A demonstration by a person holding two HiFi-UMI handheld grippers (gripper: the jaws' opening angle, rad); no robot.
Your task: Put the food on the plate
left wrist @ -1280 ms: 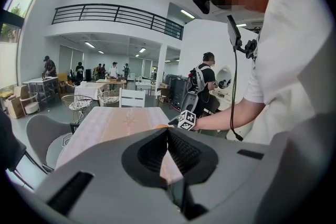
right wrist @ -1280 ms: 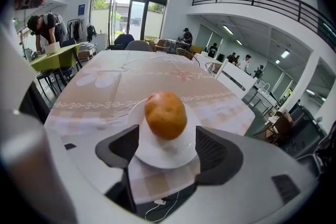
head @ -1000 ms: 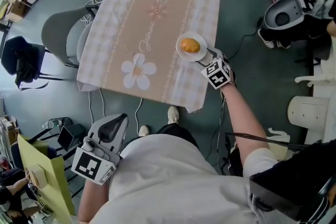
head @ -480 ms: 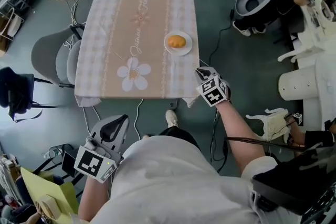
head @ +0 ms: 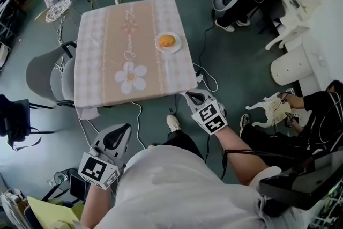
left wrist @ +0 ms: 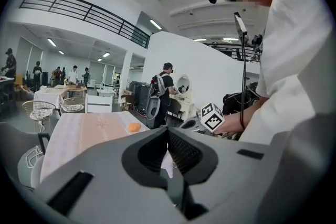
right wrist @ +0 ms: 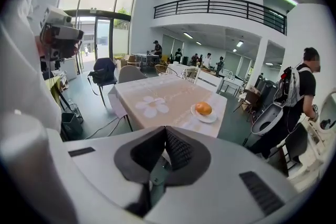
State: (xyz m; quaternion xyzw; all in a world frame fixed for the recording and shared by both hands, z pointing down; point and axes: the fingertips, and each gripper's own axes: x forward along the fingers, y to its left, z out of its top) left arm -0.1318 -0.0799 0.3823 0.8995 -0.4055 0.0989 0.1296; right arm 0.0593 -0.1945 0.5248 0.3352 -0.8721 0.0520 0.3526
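Two grippers were low in the frame, off the tabletop (head: 107,35). At the lower left, the left hand-held gripper (head: 119,134) had its jaws shut on nothing. The right hand-held gripper (head: 194,97) was just below the lower right corner of the tabletop. Its jaws had just been closing, and they were shut with nothing between them.

Farther up, the orange food (head: 166,39) already lay on the white plate (head: 158,45), near the right edge. It was up and a little left of the right hand-held gripper, the nearer one. The food looked round, with no long side. I think the job was done.
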